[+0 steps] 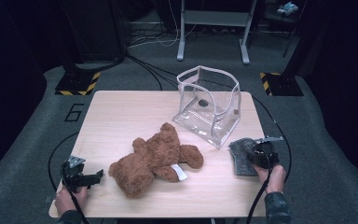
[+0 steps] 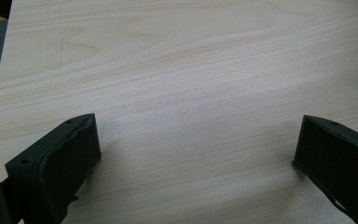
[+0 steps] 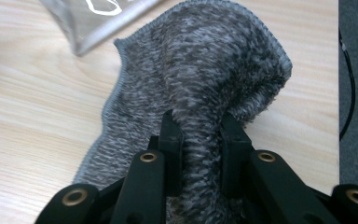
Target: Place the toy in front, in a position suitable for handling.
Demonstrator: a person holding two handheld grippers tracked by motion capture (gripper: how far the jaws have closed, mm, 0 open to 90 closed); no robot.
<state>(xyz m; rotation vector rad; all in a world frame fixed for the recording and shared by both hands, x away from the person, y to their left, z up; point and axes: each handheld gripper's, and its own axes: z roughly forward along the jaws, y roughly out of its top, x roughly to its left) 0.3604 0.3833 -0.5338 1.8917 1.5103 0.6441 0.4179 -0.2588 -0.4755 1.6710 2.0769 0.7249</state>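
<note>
Right claw (image 3: pixel 200 140) pinches a ridge of grey cloth (image 3: pixel 205 70) at the desk's (image 1: pixel 121 112) right edge; left claw (image 2: pixel 196 154) rests wide open, empty, front-left corner.

Grey carpet floor (image 1: pixel 32 140); dark walls; grey desk frame (image 1: pixel 213 28) behind.

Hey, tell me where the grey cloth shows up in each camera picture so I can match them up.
High view: the grey cloth lies at the table's right edge, under the right gripper.
Left gripper view: bare wooden table between open jaws; the cloth is not in this picture.
Right gripper view: the cloth fills the centre, a fold pinched between the jaws.
Shared landmark: the clear plastic bag, seen top left in the right gripper view.
</note>
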